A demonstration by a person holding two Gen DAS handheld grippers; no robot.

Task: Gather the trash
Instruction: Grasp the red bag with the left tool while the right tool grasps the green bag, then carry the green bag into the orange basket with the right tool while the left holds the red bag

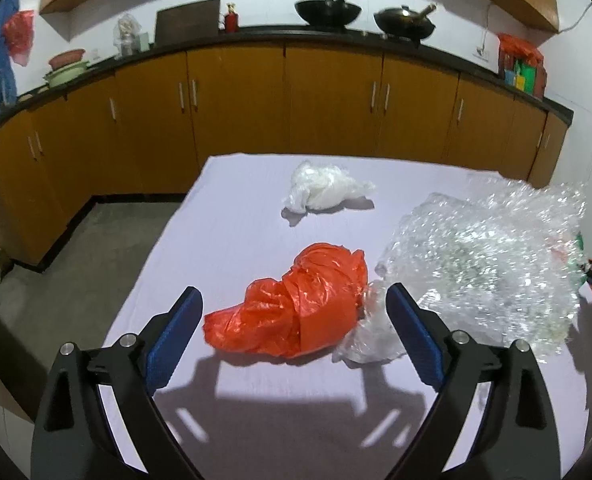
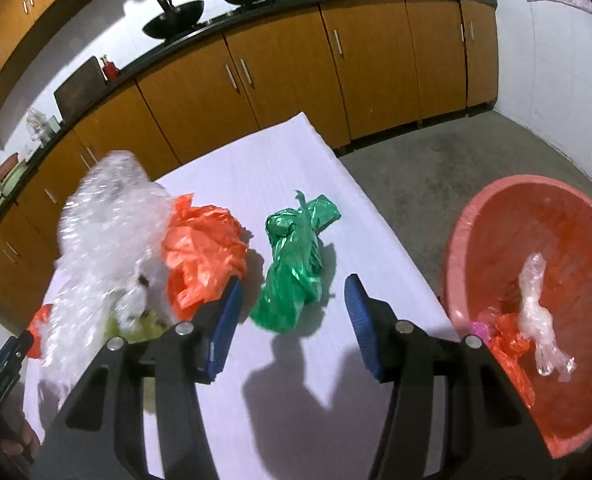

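a: left gripper (image 1: 294,304)?
b: fingers apart, empty, above the orange bag (image 1: 292,312) on the table (image 1: 236,208); bubble wrap (image 1: 487,264) beside it.
a: right gripper (image 2: 294,294)?
b: also apart, over the green bag (image 2: 294,272); red basin (image 2: 535,220) holds scraps.

Both wrist views low over the table (image 1: 256,240), facing the cabinets (image 1: 236,112), sharing the bubble wrap (image 2: 108,240)

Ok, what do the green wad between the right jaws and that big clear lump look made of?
Green wad: apparently thin plastic film, glossy, sharply creased with bright highlights. Clear lump: likely crumpled transparent plastic wrap, perhaps bubble wrap; it sparkles with many small glints, though it is blurred.
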